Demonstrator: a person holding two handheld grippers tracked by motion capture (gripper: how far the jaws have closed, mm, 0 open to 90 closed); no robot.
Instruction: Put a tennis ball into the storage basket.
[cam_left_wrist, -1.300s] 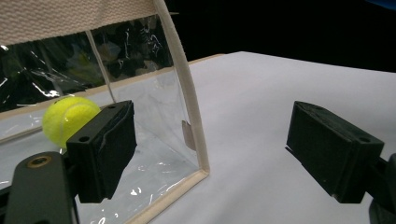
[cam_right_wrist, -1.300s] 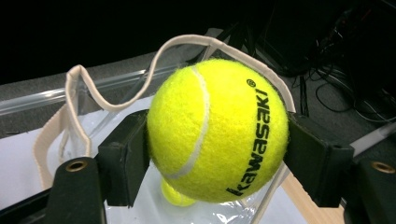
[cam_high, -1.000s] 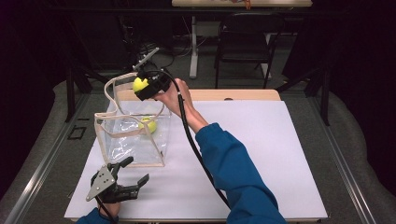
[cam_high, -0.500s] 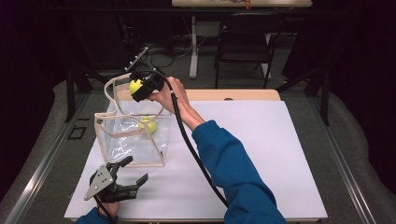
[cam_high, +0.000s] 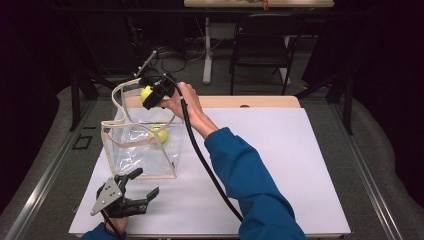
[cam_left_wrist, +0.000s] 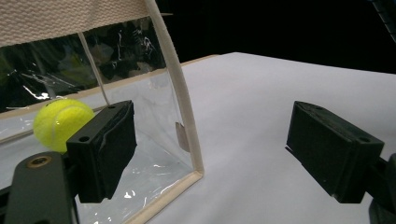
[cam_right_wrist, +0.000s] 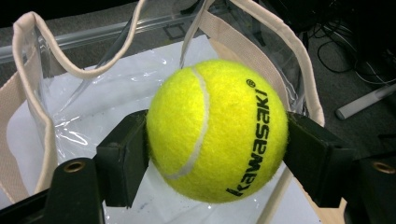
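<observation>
**Tennis ball poised over the bag**

The tennis ball (cam_right_wrist: 217, 130) sits pinched in the right gripper (cam_high: 148, 95) above the clear bag (cam_high: 142, 147), where a second ball (cam_high: 158, 134) lies. Next, probably: lower and release. The left gripper (cam_high: 134, 192) rests spread on the bench (cam_high: 280, 165).

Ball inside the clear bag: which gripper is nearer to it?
Right, as far as the high view tells. The right gripper holds a second tennis ball above the bag, over the ball inside. The left gripper sits open on the table outside the bag's near corner.

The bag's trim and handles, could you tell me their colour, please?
Beige trim on the clear bag, best in the left gripper view.
</observation>
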